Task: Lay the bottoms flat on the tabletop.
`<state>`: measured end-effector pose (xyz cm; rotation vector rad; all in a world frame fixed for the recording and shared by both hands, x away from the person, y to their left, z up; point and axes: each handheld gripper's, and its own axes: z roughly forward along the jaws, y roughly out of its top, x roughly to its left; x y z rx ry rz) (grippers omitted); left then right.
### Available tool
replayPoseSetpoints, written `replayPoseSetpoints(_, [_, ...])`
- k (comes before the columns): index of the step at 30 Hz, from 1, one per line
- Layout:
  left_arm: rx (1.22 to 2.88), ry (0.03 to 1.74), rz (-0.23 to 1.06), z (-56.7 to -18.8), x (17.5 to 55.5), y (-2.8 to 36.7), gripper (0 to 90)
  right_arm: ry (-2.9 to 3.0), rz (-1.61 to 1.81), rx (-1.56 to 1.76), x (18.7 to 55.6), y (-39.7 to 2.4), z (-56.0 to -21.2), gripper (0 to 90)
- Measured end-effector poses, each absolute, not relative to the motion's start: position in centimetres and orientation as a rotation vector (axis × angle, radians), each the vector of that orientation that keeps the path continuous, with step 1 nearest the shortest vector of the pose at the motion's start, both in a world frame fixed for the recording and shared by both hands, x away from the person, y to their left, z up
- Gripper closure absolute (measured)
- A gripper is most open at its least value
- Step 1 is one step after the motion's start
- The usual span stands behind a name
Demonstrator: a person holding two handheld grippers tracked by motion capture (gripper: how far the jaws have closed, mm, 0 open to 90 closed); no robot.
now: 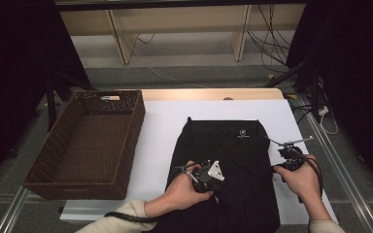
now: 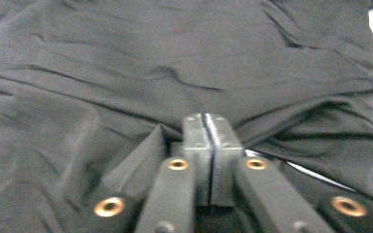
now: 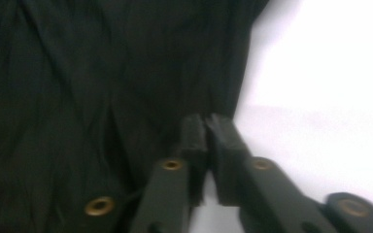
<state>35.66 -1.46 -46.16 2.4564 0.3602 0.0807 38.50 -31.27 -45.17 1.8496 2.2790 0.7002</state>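
Observation:
A black garment (image 1: 228, 145) lies spread on the white sheet (image 1: 160, 145) covering the table. My left gripper (image 1: 206, 177) rests on its lower left part, held in the person's left hand. In the left gripper view the pads of the left gripper (image 2: 205, 119) are pressed together, with a raised fold of the dark cloth (image 2: 141, 160) pinched at them. My right gripper (image 1: 281, 162) sits at the garment's right edge. In the right gripper view the right gripper (image 3: 206, 121) shows a narrow gap between its jaws, through which white sheet shows, and its tips sit right at the cloth's edge (image 3: 233, 87).
A brown woven basket (image 1: 136, 126) stands on the left of the table, with nothing in it. Bare white sheet lies between the basket and the garment. Metal rails run along the table's left and right sides, and cables lie on the floor behind it.

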Motion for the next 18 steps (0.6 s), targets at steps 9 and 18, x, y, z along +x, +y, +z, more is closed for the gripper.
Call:
replayPoseSetpoints(9, [2.340,0.504,0.257,-44.6,38.4,0.8,58.8,2.028,0.811,1.817,40.9,-32.0,-44.4,66.8])
replayPoseSetpoints(18, [2.312,0.839,0.430,-45.4,42.7,5.4,52.4,1.979,0.847,1.800,44.1,-31.5,-46.2,67.7])
